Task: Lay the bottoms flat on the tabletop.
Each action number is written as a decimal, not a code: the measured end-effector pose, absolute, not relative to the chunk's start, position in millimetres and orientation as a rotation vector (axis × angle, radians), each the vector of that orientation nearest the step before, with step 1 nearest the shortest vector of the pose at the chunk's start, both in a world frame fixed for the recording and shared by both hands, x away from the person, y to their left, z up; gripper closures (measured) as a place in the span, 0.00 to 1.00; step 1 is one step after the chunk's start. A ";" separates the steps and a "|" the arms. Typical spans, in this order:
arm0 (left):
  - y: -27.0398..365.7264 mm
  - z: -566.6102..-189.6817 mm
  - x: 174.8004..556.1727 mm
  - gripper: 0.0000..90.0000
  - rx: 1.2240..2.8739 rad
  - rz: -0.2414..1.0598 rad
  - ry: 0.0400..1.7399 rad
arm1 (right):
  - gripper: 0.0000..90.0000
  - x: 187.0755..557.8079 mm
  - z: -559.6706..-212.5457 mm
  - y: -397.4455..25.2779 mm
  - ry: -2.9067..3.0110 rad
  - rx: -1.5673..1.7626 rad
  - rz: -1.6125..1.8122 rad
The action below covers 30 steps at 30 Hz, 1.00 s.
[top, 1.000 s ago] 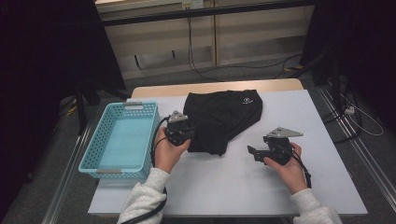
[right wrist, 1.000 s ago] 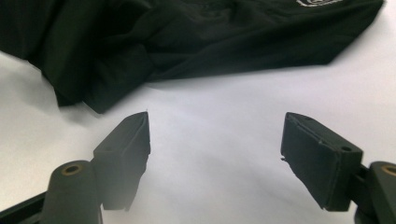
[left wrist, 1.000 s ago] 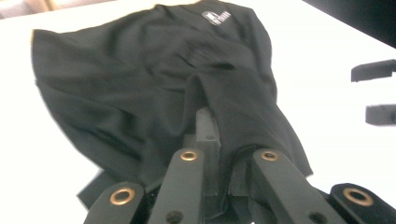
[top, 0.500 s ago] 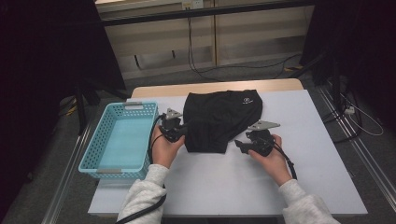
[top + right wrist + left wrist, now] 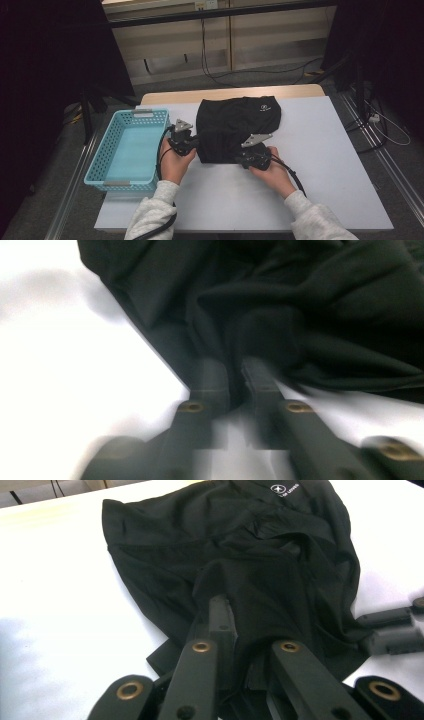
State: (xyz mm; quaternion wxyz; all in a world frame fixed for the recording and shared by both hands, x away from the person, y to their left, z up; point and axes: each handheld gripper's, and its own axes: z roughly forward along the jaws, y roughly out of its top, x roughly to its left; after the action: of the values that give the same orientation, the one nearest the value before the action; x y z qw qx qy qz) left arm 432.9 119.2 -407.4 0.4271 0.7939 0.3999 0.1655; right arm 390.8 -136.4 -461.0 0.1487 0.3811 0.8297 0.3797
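Black garment (image 5: pixel 235 127) lay mid-table, right of blue basket (image 5: pixel 127 150). Left gripper (image 5: pixel 235 645) pinched near hem fold; right gripper (image 5: pixel 235 385) nearly closed on edge, blurred. Best: secure both corners before lifting evenly.

Black garment (image 5: pixel 260 555): small white logo (image 5: pixel 278 488) near far edge, round emblem with star-like mark; tiny white lettering beside it, too small to read. No other legible text.
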 end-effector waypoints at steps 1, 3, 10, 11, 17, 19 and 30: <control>118.9 -407.0 433.0 0.96 1.980 0.413 1.001 | 0.94 390.6 -460.8 -136.1 2.369 1.098 1.091; 118.6 -405.4 433.2 0.96 1.980 0.419 0.996 | 0.96 391.2 -460.5 -136.7 2.371 1.096 1.086; 118.5 -400.7 433.6 0.96 1.972 0.438 0.985 | 0.96 381.9 -435.8 -178.0 2.316 1.192 1.157; 118.8 -400.9 433.9 0.96 1.973 0.436 0.987 | 0.96 379.2 -432.6 -185.1 2.299 1.199 1.161; 116.7 -405.2 432.4 0.96 1.982 0.439 0.987 | 0.97 367.7 -419.3 -218.4 2.200 1.253 1.162; 115.3 -408.0 431.8 0.96 1.998 0.432 0.978 | 0.97 365.8 -418.4 -224.0 2.186 1.255 1.176; 116.9 -427.2 417.7 0.92 2.010 0.390 0.959 | 0.96 356.0 -441.0 -169.1 2.385 1.115 1.178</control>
State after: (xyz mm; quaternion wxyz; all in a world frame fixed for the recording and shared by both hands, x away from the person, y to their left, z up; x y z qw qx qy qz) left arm 417.7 116.9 -427.2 0.4264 0.8041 0.3837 0.1562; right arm 356.0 -169.1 -441.0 0.1283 0.3834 0.8200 0.4051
